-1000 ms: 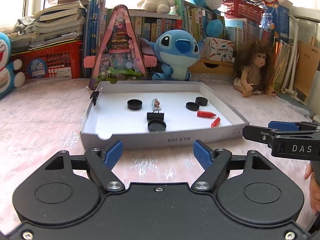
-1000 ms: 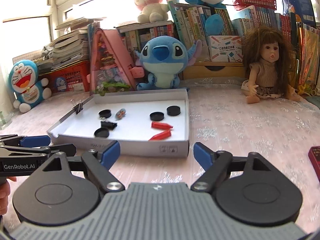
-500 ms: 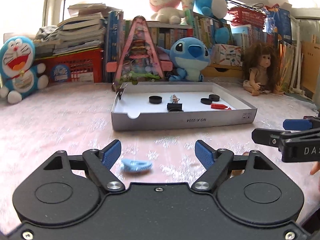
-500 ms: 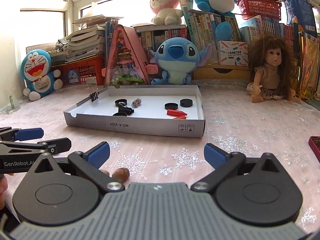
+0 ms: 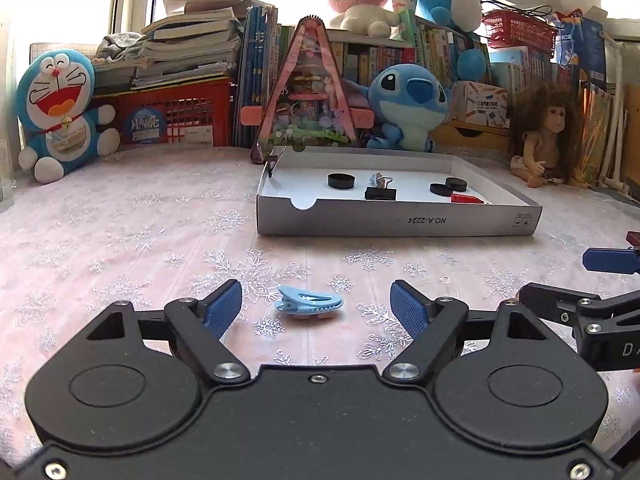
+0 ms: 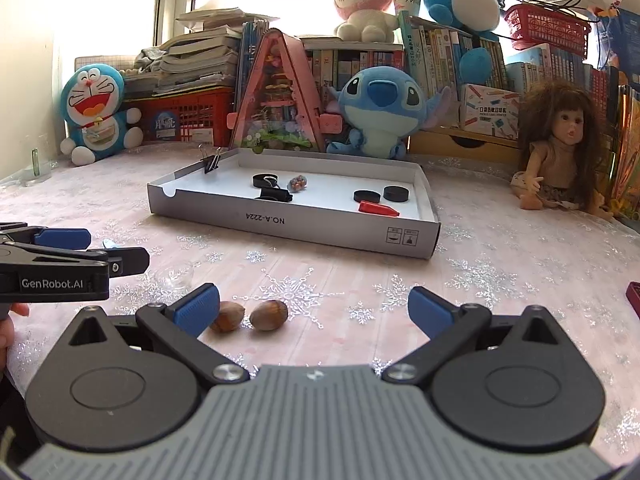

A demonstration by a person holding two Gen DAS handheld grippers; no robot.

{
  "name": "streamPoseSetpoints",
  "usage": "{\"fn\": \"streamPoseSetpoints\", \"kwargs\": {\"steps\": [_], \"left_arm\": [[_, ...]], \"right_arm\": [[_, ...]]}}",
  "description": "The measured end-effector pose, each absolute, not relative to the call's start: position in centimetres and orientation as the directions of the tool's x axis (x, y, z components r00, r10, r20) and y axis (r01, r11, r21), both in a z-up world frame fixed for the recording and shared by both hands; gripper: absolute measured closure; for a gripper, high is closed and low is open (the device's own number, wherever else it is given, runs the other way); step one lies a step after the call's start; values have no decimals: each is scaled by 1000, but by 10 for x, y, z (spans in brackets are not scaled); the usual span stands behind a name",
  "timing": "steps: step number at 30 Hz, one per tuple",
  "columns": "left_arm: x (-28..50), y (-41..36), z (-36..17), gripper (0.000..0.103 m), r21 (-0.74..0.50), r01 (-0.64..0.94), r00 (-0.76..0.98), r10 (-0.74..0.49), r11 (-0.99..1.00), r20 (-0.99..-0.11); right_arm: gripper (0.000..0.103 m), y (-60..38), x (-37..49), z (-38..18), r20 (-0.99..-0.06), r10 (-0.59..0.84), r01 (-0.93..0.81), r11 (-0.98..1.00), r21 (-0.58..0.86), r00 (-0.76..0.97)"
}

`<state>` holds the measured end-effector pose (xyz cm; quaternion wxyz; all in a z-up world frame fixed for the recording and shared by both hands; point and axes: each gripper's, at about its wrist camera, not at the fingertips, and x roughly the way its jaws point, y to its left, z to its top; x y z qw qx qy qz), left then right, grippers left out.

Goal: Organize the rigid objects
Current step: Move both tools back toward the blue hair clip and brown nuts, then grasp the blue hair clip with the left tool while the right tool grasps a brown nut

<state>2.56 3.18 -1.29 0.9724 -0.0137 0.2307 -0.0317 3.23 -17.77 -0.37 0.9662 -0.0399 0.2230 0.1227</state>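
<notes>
Now seemingly farther from tray

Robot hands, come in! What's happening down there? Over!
Left gripper open, light-blue plastic hair clip between its fingers. Right gripper open, two brown hazelnuts just ahead. White cardboard tray beyond, path clear.

Bright daylight enters through the rear window with white frame, overexposing its panes to blank white, while the pink snowflake-patterned tablecloth stays evenly lit with soft shadows, focus is sharp, and fisheye distortion bends and darkens the edges.
</notes>
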Motion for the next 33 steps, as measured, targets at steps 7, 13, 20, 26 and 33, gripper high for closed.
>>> {"fn": "streamPoseSetpoints", "kwargs": {"steps": [7, 13, 20, 26, 33], "left_arm": [[30, 32, -14, 26, -44, 52, 885, -66, 998, -462], [35, 33, -16, 30, -53, 44, 874, -64, 998, -482], [38, 30, -18, 32, -32, 45, 867, -55, 998, -495], [38, 24, -19, 34, -5, 38, 869, -35, 999, -494], [39, 23, -20, 35, 7, 37, 869, -29, 999, -493]], "right_arm": [[0, -177, 34, -5, -451, 222, -259, 966, -20, 864], [0, -179, 35, -4, -453, 217, -248, 969, -8, 865], [5, -179, 37, -6, -462, 204, -233, 972, -7, 863], [11, -180, 34, -6, -443, 197, -221, 975, -4, 875], [18, -177, 36, -8, -461, 187, -225, 974, -29, 868]]}}
